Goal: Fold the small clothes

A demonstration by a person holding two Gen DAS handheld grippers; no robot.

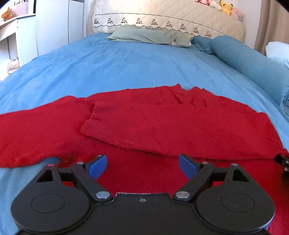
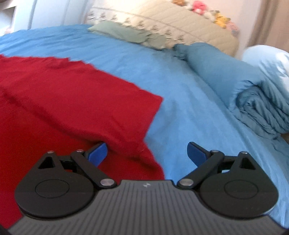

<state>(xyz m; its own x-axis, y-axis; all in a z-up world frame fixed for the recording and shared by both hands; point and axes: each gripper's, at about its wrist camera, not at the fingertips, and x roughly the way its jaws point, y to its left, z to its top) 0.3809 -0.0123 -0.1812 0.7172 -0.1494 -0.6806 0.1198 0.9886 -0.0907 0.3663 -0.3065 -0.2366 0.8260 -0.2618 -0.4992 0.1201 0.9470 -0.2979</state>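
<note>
A red knit sweater [image 1: 162, 123] lies spread on the blue bedcover [image 1: 126, 65]. Its right sleeve is folded across the body, with the ribbed cuff [image 1: 90, 123] at centre left. The other sleeve stretches out to the left. My left gripper [image 1: 142, 166] hovers over the sweater's near hem, jaws wide open, nothing between them. In the right wrist view the sweater [image 2: 63, 101] fills the left half. My right gripper [image 2: 147, 153] stands open at the sweater's right edge, where a fold of red cloth lies between the blue pads without being pinched.
A green pillow [image 1: 150, 35] and a cream quilted headboard [image 1: 171, 14] with plush toys sit at the far end. A rolled blue duvet [image 2: 243, 86] runs along the right side. White furniture [image 1: 18, 32] stands at the left.
</note>
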